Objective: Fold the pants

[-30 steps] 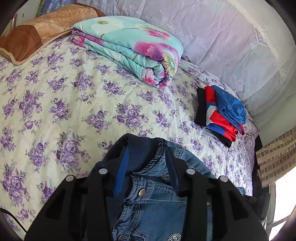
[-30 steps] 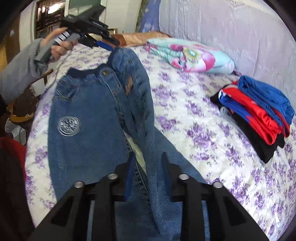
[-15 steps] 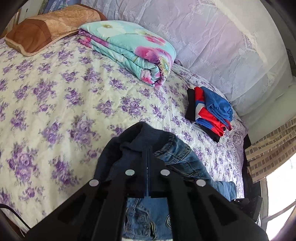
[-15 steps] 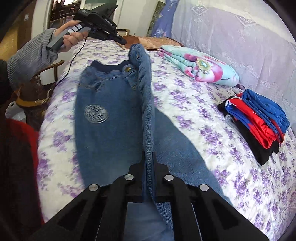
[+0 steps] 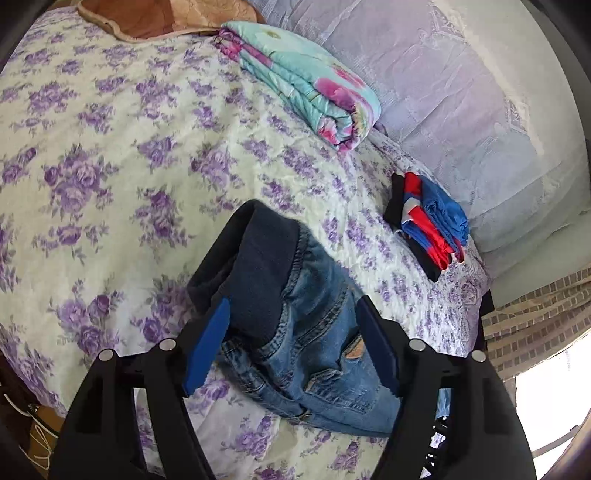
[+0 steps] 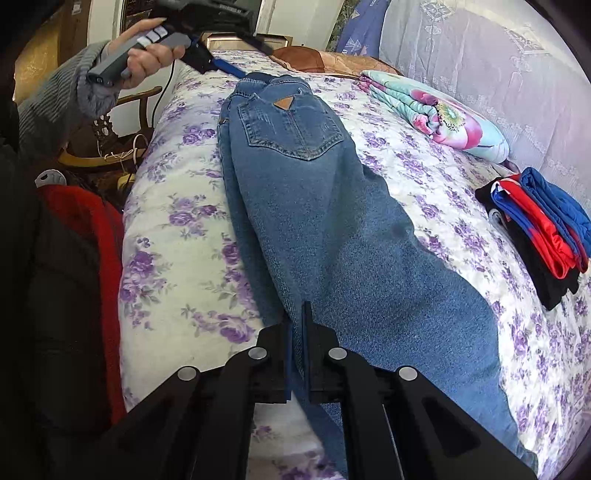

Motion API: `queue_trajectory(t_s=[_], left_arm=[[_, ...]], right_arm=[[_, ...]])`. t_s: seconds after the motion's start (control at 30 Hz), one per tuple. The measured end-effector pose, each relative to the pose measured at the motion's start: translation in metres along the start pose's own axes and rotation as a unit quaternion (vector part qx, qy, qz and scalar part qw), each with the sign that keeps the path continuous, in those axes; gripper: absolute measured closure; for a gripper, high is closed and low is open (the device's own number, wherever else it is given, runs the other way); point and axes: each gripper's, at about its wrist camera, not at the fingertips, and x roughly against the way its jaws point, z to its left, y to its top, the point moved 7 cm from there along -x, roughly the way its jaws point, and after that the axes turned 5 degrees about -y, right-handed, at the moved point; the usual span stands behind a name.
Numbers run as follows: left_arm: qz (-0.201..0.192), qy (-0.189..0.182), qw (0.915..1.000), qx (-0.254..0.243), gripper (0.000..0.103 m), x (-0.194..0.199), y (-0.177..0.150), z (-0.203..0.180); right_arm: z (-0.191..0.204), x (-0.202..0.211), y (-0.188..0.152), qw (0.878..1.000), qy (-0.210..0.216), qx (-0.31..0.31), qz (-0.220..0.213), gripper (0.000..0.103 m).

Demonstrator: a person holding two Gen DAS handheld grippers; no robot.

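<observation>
Left gripper point(image 5: 291, 343) spread wide over jeans point(image 6: 332, 221) waistband, right gripper point(image 6: 297, 354) clamped on leg fabric.

Your left tongs point(image 5: 291, 343) stand spread wide, gripping nothing. Your right tongs point(image 6: 297, 354) are pinched tight on cloth. Ahead of them, your left hand point(image 6: 147, 51) grips its handle, arm raised.

1. Jeans point(image 6: 332, 221): leg ends cut off by the frame's lower edge in the right wrist view.
2. Brown pillow point(image 5: 166, 18): upper part cut off.
3. Left gripper point(image 6: 255, 64) fingertips: hidden behind the waistband.
</observation>
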Motion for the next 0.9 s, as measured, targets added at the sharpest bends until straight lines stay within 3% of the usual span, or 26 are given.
queue_trajectory(t_s=[0.1, 0.13, 0.33, 0.4, 0.5, 0.53, 0.63, 0.7, 0.8, 0.9], left_arm=[[0.003, 0.020, 0.9998, 0.002, 0.055, -0.007, -0.002, 0.017], [0.006, 0.032, 0.9995, 0.004, 0.064, -0.009, -0.001, 0.024], [0.022, 0.049, 0.9981, 0.030, 0.060, -0.010, -0.007, 0.047], [0.009, 0.076, 0.9971, 0.002, 0.059, 0.000, -0.007, 0.039], [-0.027, 0.149, 0.9877, -0.039, 0.061, 0.021, -0.006, 0.035], [-0.035, 0.145, 0.9880, -0.040, 0.060, 0.027, -0.006, 0.032], [-0.034, 0.074, 0.9947, -0.063, 0.061, 0.031, -0.011, -0.001], [-0.026, 0.044, 0.9924, -0.112, 0.058, 0.022, -0.019, -0.037], [0.028, -0.004, 0.9840, -0.176, 0.048, -0.017, -0.044, -0.080], [0.089, 0.038, 0.9739, -0.205, 0.048, -0.066, -0.071, -0.074]], right_arm=[[0.003, -0.005, -0.002, 1.000, 0.003, -0.009, 0.001, 0.099], [0.003, -0.006, -0.003, 1.000, 0.004, -0.011, 0.000, 0.099], [-0.001, -0.016, -0.009, 0.998, 0.024, -0.059, 0.006, 0.097], [0.000, -0.016, -0.010, 0.998, 0.025, -0.066, 0.003, 0.095], [0.001, -0.017, -0.012, 0.997, 0.018, -0.073, -0.005, 0.095], [0.000, -0.017, -0.012, 0.997, 0.017, -0.076, -0.008, 0.095], [-0.001, -0.017, -0.014, 0.996, 0.019, -0.091, -0.016, 0.094], [-0.002, -0.017, -0.014, 0.995, 0.019, -0.098, -0.020, 0.093], [-0.002, -0.016, -0.014, 0.994, 0.014, -0.102, -0.024, 0.091], [-0.004, -0.005, -0.013, 0.993, 0.015, -0.113, -0.037, 0.079]])
